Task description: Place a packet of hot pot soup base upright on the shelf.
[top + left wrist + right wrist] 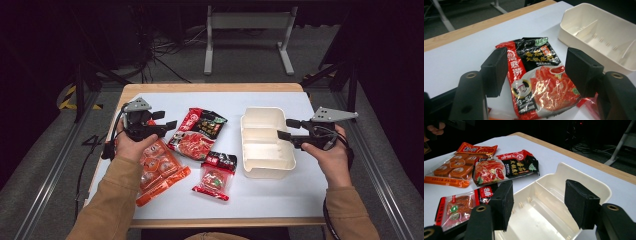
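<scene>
High view first: I hold my left gripper over the left part of the white table top, its jaws apart and pointing right, clamped on nothing. Just below it, partly under my left hand, lies a clear orange-edged packet of round brown cakes. Right of my jaws lies a large glossy red and black sauce pouch, and nearer to me a small clear packet with red and black print. On the right stands a cream plastic tray with divided compartments, holding nothing. My right gripper hangs at the tray's right rim, jaws apart and pointing left, gripping nothing, with my right hand behind it.

Left gripper view: my two black jaws stand wide apart with the red and black sauce pouch lying flat on the table between and beyond them; whether they touch it I cannot tell. The cream tray sits at the far right, well apart from the pouch.

Right gripper view: my jaws are spread over the cream tray, looking into its compartments. Beyond its left wall lie the small packet, the sauce pouch and, farthest, the orange cake packet.
</scene>
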